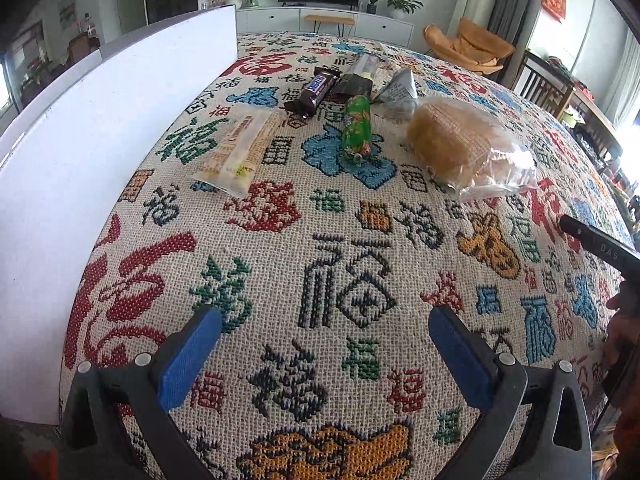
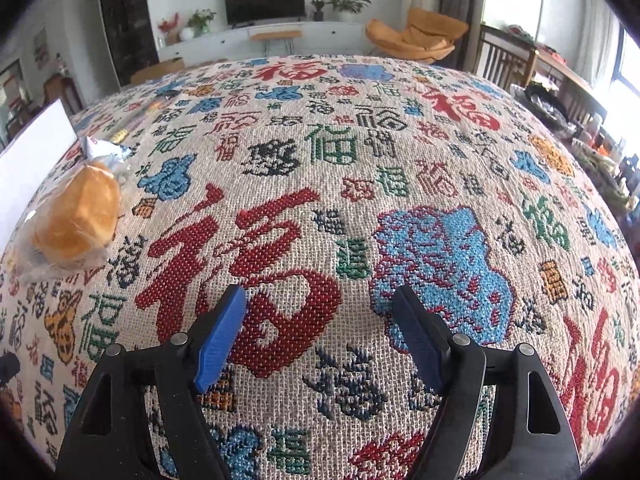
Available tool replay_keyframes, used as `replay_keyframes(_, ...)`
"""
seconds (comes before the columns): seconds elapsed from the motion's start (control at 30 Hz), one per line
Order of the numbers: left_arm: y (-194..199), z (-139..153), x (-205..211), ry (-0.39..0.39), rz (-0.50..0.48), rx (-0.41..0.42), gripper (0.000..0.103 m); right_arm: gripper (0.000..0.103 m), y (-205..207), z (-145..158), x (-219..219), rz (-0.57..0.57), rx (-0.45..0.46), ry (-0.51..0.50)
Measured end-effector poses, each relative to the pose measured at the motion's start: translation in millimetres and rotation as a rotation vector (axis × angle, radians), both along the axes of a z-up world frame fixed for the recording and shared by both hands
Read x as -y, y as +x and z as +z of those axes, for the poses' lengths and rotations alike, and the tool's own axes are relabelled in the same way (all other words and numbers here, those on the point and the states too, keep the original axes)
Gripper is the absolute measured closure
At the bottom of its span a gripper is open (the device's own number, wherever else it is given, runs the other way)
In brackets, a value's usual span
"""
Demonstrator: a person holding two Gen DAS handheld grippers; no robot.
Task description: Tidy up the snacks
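Note:
Several snacks lie on a patterned woven tablecloth (image 1: 320,220). In the left wrist view I see a pale cracker packet (image 1: 240,148), a dark chocolate bar (image 1: 316,92), a green wrapped roll (image 1: 356,128), a black packet (image 1: 354,84), a silver pouch (image 1: 398,92) and bagged bread (image 1: 464,148). My left gripper (image 1: 324,320) hovers open over bare cloth, well short of them. The right wrist view shows the bread (image 2: 80,216) and the silver pouch (image 2: 102,150) at far left. My right gripper (image 2: 320,300) is open over the cloth with nothing between its fingers.
A white box (image 1: 80,152) stands along the table's left side. A dark part of the other tool (image 1: 592,244) and a hand (image 1: 624,320) show at the right edge. Beyond the table are a TV cabinet (image 1: 324,20), an orange chair (image 1: 468,44) and wooden furniture (image 2: 540,72).

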State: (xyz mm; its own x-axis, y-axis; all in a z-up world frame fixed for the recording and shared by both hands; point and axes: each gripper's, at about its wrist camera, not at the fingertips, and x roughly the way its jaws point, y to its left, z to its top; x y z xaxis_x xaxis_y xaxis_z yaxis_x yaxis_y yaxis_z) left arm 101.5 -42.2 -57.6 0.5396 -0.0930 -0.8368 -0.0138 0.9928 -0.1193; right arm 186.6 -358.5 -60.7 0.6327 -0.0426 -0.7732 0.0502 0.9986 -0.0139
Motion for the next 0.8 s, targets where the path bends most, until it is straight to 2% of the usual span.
replay_keyframes(0.13,0,-2,-4,-0.012,0.010,-0.007,0.001,0.023,0,0,-1,-0.005,-0.001,-0.007)
replay_keyframes(0.33,3,-7,10,0.094,-0.015,-0.026,0.000,0.023,1,1,-1,-0.005,-0.001,-0.009)
replay_keyframes(0.8,4,-6,8,0.090,-0.015,-0.025,0.000,0.023,1,1,-1,-0.005,-0.001,-0.008)
